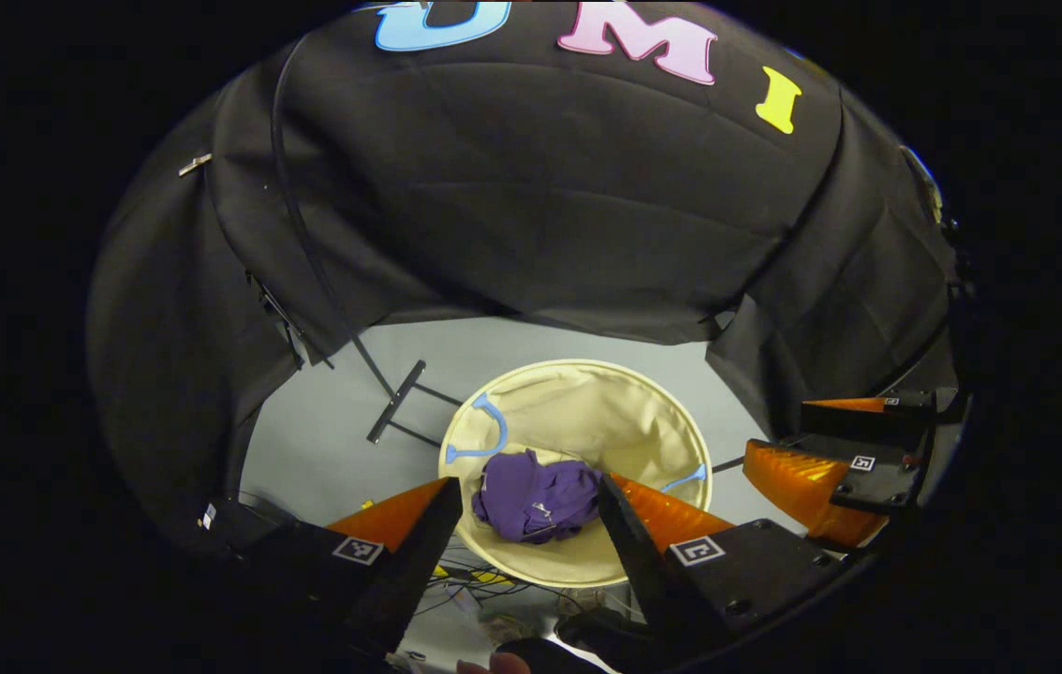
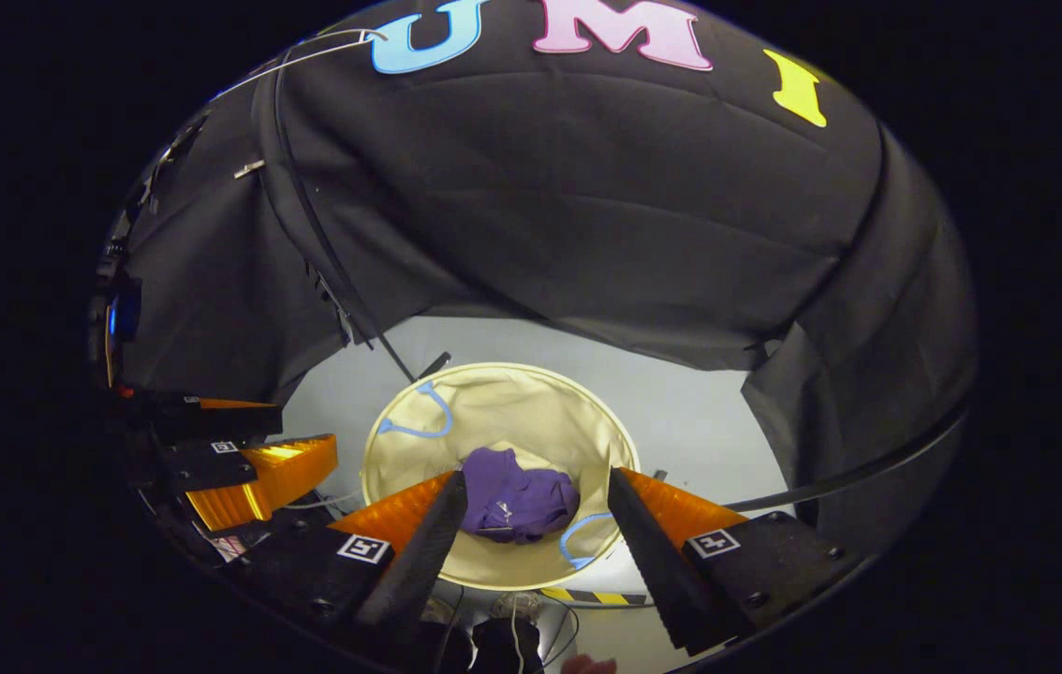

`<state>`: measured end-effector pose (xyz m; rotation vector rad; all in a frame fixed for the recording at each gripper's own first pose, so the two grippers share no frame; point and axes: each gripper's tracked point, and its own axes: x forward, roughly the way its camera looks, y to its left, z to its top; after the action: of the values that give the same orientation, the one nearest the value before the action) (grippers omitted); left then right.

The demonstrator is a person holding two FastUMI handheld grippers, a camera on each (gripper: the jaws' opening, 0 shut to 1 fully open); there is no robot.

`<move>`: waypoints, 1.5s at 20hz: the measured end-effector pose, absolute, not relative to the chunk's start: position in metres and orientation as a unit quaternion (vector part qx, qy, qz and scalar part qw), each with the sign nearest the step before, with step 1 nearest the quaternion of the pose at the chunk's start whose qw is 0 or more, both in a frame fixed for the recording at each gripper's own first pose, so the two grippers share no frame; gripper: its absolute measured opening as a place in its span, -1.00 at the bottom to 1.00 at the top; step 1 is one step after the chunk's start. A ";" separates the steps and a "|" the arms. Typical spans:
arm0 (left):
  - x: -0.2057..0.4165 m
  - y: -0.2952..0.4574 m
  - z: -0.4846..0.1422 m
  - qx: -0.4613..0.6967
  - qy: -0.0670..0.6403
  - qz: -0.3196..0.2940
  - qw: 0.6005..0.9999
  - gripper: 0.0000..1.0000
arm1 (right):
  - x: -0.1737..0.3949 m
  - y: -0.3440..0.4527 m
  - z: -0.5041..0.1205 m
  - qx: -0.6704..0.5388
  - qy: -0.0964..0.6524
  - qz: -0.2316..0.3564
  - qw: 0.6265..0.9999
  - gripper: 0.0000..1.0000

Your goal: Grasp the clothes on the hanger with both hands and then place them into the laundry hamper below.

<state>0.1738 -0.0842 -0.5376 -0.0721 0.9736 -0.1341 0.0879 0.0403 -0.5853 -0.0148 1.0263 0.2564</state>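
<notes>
Left tool (image 1: 528,494): fingers spread wide, nothing between them; it hangs above the laundry hamper (image 1: 643,412). Right tool (image 2: 536,487): likewise spread, gripping nothing, also above the hamper (image 2: 531,393).

Nearest, below each tool: loose cables (image 1: 479,585) on the floor by the hamper's near rim; a yellow-black striped strip (image 2: 592,596) in the right gripper view.

Hamper: round, cream fabric, with light-blue loop handles (image 1: 479,435) at opposite rims. Inside, the clothes (image 1: 536,501) lie crumpled, a purple heap at the bottom, toward the near side (image 2: 517,501). Nothing touches them.

Left gripper view: the right tool sits at the right edge (image 1: 821,468). Right gripper view: the left tool sits at the left edge (image 2: 250,468).

Beyond: grey floor (image 1: 325,431), a black stand foot (image 1: 397,401) just beside the hamper's far-left rim, then the black cloth wall (image 1: 540,206).
</notes>
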 end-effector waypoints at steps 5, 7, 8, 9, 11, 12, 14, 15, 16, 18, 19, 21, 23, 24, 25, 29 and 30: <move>0.166 -0.073 -0.477 -0.021 0.428 -0.081 0.900 0.89 | 0.102 0.029 -0.515 -0.002 0.441 0.089 0.893 0.98; 0.159 -0.069 -0.448 -0.012 0.407 -0.090 0.909 0.89 | 0.104 0.026 -0.485 0.004 0.418 0.075 0.905 0.98; 0.156 -0.070 -0.432 -0.010 0.391 -0.094 0.915 0.89 | 0.103 0.025 -0.473 0.006 0.408 0.067 0.910 0.98; 0.156 -0.070 -0.415 -0.010 0.373 -0.099 0.922 0.89 | 0.102 0.023 -0.460 0.007 0.398 0.060 0.915 0.98; 0.151 -0.067 -0.379 -0.005 0.343 -0.108 0.933 0.89 | 0.103 0.016 -0.431 0.008 0.374 0.041 0.926 0.98; 0.149 -0.065 -0.360 0.001 0.326 -0.110 0.939 0.89 | 0.100 0.014 -0.416 0.008 0.362 0.032 0.932 0.98; 0.149 -0.062 -0.319 0.008 0.284 -0.113 0.952 0.89 | 0.097 0.012 -0.383 0.007 0.334 0.019 0.942 0.97; 0.149 -0.062 -0.298 0.008 0.264 -0.113 0.958 0.89 | 0.097 0.012 -0.366 0.004 0.318 0.014 0.948 0.98; 0.148 -0.061 -0.276 0.006 0.244 -0.114 0.963 0.89 | 0.097 0.013 -0.348 0.002 0.302 0.011 0.953 0.98; 0.140 -0.055 -0.233 0.002 0.208 -0.115 0.971 0.89 | 0.095 0.017 -0.314 0.000 0.268 0.006 0.963 0.97; 0.136 -0.051 -0.212 0.004 0.190 -0.114 0.975 0.88 | 0.094 0.018 -0.294 -0.001 0.252 0.002 0.968 0.97; 0.127 -0.048 -0.175 0.009 0.157 -0.112 0.981 0.88 | 0.088 0.023 -0.259 -0.004 0.221 -0.003 0.975 0.99; 0.115 -0.045 -0.141 0.007 0.125 -0.112 0.986 0.88 | 0.075 0.026 -0.221 -0.010 0.190 -0.010 0.982 0.99; 0.109 -0.042 -0.125 0.008 0.111 -0.113 0.987 0.88 | 0.070 0.026 -0.199 -0.010 0.171 -0.015 0.985 0.96; 0.103 -0.039 -0.109 0.009 0.097 -0.115 0.989 0.88 | 0.068 0.026 -0.177 -0.009 0.154 -0.022 0.988 0.96; 0.074 -0.024 -0.059 -0.005 0.047 -0.123 0.991 0.82 | 0.051 0.027 -0.104 -0.002 0.092 -0.034 0.995 0.96; 0.072 -0.014 -0.044 -0.007 0.033 -0.120 0.992 0.82 | 0.046 0.028 -0.090 -0.005 0.076 -0.036 0.996 0.96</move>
<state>0.0722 -0.0136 -0.0439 -0.0137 0.0661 -0.2406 0.0458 0.0278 -0.0900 -0.0100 0.1520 -0.0722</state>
